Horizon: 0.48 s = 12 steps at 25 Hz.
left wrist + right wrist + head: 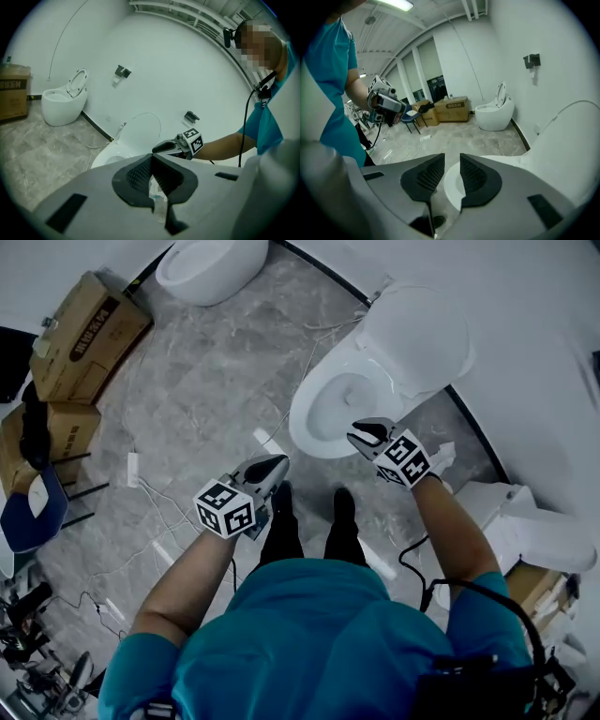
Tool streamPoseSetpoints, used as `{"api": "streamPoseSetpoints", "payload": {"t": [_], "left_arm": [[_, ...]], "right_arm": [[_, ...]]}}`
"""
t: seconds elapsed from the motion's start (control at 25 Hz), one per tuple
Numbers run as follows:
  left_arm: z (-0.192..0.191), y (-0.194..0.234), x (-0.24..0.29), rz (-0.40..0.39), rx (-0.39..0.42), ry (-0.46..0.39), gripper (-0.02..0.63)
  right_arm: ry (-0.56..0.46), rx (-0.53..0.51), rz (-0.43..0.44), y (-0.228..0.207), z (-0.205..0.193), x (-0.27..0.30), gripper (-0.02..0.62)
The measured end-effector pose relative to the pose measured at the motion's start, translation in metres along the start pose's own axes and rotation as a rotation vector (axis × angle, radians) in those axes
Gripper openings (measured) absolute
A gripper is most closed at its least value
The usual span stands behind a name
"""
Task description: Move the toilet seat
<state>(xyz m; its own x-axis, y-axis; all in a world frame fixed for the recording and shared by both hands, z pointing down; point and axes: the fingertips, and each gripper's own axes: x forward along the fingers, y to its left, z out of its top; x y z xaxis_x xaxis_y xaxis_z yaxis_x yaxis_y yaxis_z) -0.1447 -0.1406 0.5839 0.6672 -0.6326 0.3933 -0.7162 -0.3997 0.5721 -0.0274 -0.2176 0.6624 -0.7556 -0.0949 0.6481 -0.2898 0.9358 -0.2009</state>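
Obs: toilet seat [417,338] stands raised, leaning back toward the tank, with the bowl [328,404] open below it. The right tool [367,434] hovers by the bowl rim, jaws narrowly parted, nothing between them. The left tool [272,465] is closed, empty and well apart.

Judgement: widen the jaws, clamp the seat's free edge squarely, lower slowly. It could slam.

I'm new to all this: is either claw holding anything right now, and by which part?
Nothing is held. The right gripper has its jaws slightly apart with nothing between them; the left gripper is shut and empty.
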Motion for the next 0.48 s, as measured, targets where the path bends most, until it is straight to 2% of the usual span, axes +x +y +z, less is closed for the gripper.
{"api": "streamPoseSetpoints", "payload": {"t": [0.28, 0.48], "left_arm": [[-0.081, 0.058, 0.06, 0.01, -0.054, 0.105, 0.005], [-0.127, 0.096, 0.079, 0.018, -0.053, 0.165, 0.005]], "right_arm": [[0.185, -0.153, 0.014, -0.02, -0.094, 0.088, 0.144], [0.308, -0.282, 0.061, -0.004, -0.156, 0.141, 0.186]]}}
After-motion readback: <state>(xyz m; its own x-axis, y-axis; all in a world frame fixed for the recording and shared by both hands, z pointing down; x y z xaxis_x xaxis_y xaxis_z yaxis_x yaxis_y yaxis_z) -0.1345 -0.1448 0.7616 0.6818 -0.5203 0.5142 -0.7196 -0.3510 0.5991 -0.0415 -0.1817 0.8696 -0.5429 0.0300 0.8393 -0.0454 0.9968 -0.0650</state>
